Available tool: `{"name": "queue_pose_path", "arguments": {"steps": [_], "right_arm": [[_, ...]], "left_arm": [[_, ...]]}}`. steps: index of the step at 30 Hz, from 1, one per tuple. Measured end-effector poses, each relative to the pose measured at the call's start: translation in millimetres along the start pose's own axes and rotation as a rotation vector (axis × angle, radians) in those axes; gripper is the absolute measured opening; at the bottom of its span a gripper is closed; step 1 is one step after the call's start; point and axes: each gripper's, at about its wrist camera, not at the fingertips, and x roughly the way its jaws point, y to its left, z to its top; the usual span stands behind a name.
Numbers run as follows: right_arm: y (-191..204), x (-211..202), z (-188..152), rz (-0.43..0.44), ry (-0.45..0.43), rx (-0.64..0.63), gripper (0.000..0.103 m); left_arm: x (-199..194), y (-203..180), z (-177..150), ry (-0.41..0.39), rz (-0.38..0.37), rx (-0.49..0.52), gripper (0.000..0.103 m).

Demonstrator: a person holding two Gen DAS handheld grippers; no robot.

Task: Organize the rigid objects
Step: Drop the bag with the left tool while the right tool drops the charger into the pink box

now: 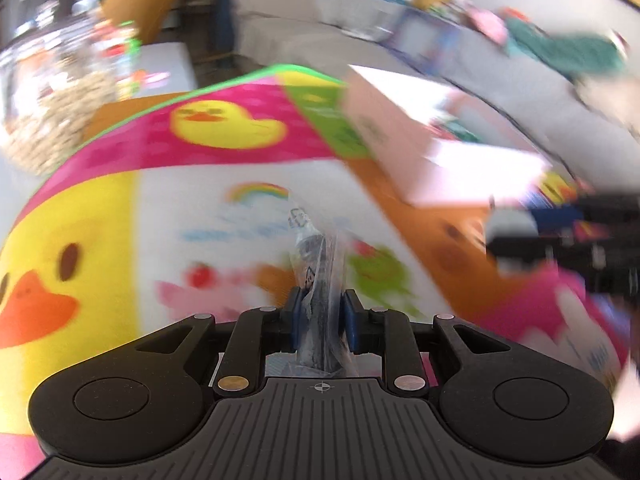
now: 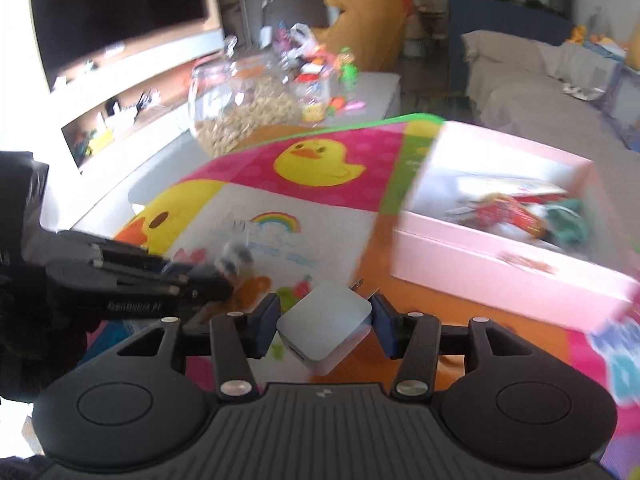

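- At the bottom centre of the right wrist view, the right gripper [image 2: 325,322] is clamped on a white charger cube [image 2: 326,326]. The cube sits tilted between the blue pads, its metal prongs pointing away toward the mat, which suggests it was pinched by its flat sides for a firm hold.
- At the bottom centre of the left wrist view, the left gripper [image 1: 320,320] is closed on a clear plastic bag [image 1: 318,276] with something dark inside; what it is cannot be made out. The bag stands up out of the jaws, held by its lower end.
- Both grippers hang above a colourful play mat [image 1: 224,216] printed with ducks and a rainbow, which covers the desk.
- The left gripper also appears at the left edge of the right view, level with the right one and near it.
- Farther on, at the right of both views, a pink box [image 2: 500,264] rests on the mat, open-topped and already holding a blurred jumble of small items. It is the likely destination for both held things.
- Beyond the mat, upper left, stands a glass jar [image 2: 244,108] partly filled with pale pieces, with small clutter behind it.
- A grey sofa [image 2: 540,92] fills the far upper right.
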Motion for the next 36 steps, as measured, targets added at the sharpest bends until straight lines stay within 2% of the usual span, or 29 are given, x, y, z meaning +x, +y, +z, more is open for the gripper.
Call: {"name": "queue_pose_path", "arguments": {"steps": [4, 6, 9, 13, 17, 19, 22, 25, 28, 33, 36], "right_arm": [[-22, -50, -29, -0.12, -0.094, 0.022, 0.05], [-33, -70, -42, -0.164, -0.127, 0.034, 0.05], [-48, -95, -57, -0.187, -0.173, 0.07, 0.05], [-67, -106, -71, -0.206, -0.214, 0.126, 0.05], [-74, -101, -74, -0.199, -0.213, 0.156, 0.05], [-77, -97, -75, -0.195, -0.209, 0.164, 0.05], [-82, -91, -77, -0.198, -0.192, 0.171, 0.05], [-88, -85, -80, -0.212, -0.171, 0.184, 0.05], [-97, -76, -83, -0.232, -0.134, 0.214, 0.05], [-101, -72, -75, -0.24, -0.124, 0.22, 0.05], [-98, -75, -57, -0.269, -0.161, 0.19, 0.05]], "left_arm": [[-14, -46, 3, 0.025, -0.097, 0.118, 0.024], [-24, -67, 14, -0.008, -0.137, 0.153, 0.024], [-42, -94, 44, -0.098, -0.162, 0.205, 0.024], [-44, -124, 95, -0.216, -0.131, 0.263, 0.024], [-21, -130, 155, -0.305, -0.086, 0.183, 0.024], [-3, -129, 181, -0.323, -0.06, 0.147, 0.024], [27, -129, 205, -0.31, -0.014, 0.152, 0.024], [41, -117, 208, -0.327, 0.003, 0.119, 0.024], [45, -97, 200, -0.309, -0.029, 0.044, 0.024], [38, -74, 154, -0.258, -0.044, 0.008, 0.024], [33, -55, 123, -0.207, -0.038, -0.047, 0.024]]}}
